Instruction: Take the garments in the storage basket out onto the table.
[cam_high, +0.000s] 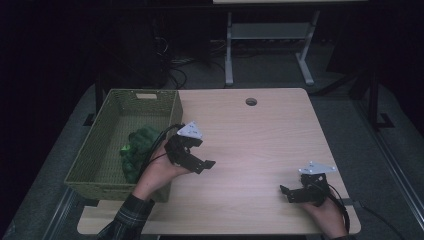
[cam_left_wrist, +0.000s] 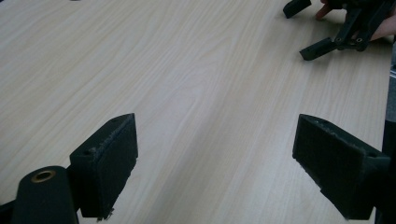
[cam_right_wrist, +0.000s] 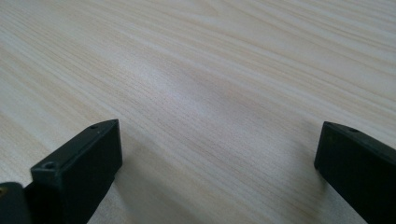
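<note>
broccoli (cam_high: 136, 147) half hidden behind left claw (cam_high: 202, 162) hand.

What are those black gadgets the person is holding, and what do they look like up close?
They are hand-held grippers. The left gripper and right gripper are black, angular frames, each topped by a grey three-cornered plate with small dots and trailing a black cable. Each has two blocky black jaws with rough pads. A dark plaid sleeve covers the left forearm.
</note>
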